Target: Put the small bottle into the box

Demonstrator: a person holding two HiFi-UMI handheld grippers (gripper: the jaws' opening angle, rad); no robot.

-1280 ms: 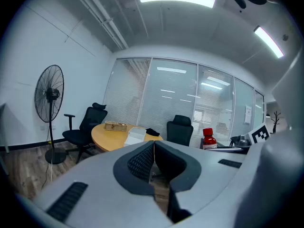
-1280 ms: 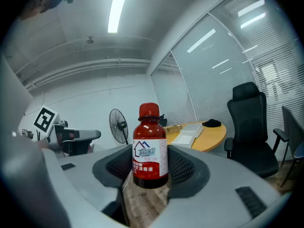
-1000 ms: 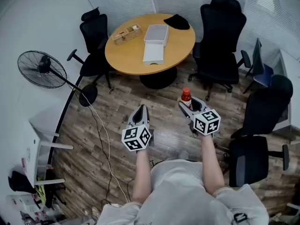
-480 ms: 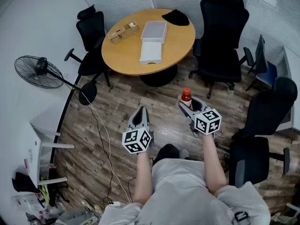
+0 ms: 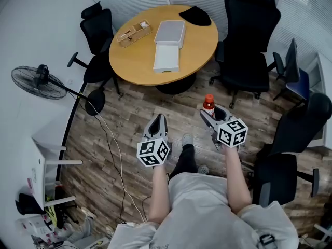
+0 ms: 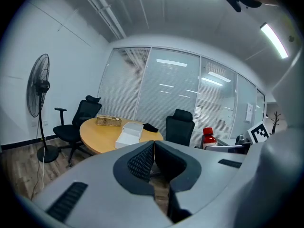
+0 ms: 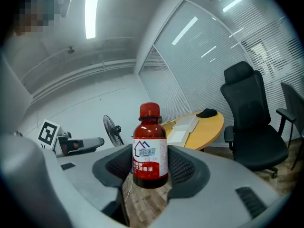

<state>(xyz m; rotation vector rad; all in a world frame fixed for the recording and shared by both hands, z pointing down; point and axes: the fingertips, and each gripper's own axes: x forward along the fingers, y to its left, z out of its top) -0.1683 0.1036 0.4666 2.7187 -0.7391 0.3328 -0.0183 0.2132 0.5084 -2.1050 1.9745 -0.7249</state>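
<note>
Gripping the small bottle (image 7: 150,148) upright in the right gripper (image 7: 150,171), red cap up. Holding the left gripper (image 6: 153,151) pressed together, empty. Well apart from the white box (image 5: 168,45), lying at 12 o'clock on the round table (image 5: 129,61). Carry level, avoid tilting, come over the box from above, lower slowly inside, only then loosen.

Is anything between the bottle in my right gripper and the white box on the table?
Nothing visible does. Only open floor separates the small bottle, in the right gripper, from the table bearing the white box.
</note>
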